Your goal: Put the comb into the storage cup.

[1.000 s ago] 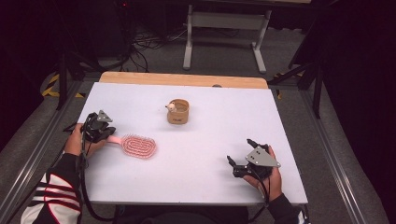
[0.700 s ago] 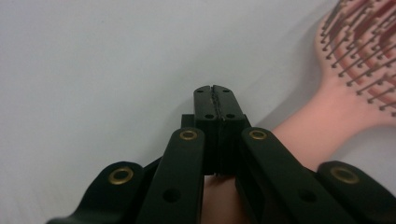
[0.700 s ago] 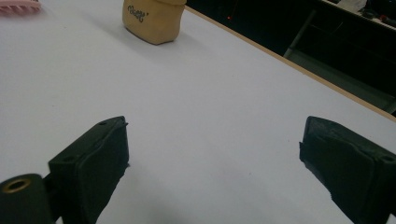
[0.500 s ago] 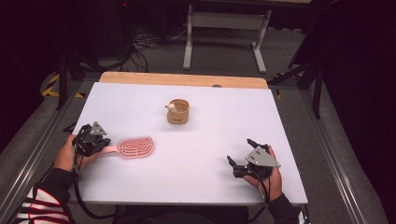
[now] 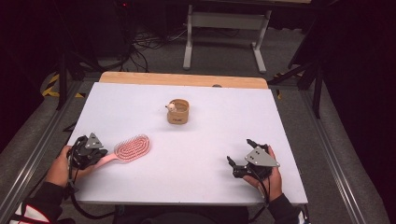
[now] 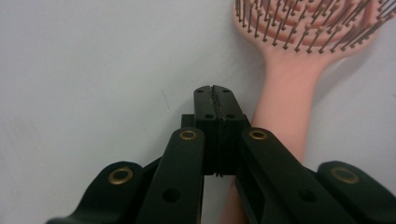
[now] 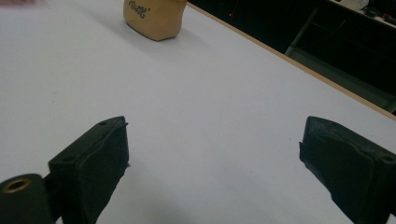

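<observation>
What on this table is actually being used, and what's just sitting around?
Probably in use:
- pink hairbrush
- left gripper, fingers shut, right beside the brush handle

Apparently idle:
- tan cup, mid-table, apart from both grippers
- right gripper, fingers open, holding nothing
- cables on the floor behind

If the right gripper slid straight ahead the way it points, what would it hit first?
Probably the tan cup. The right gripper has its jaws wide open, with bare white table between them; the cup sits far ahead, slightly left of centre, so it might just slip past.
</observation>
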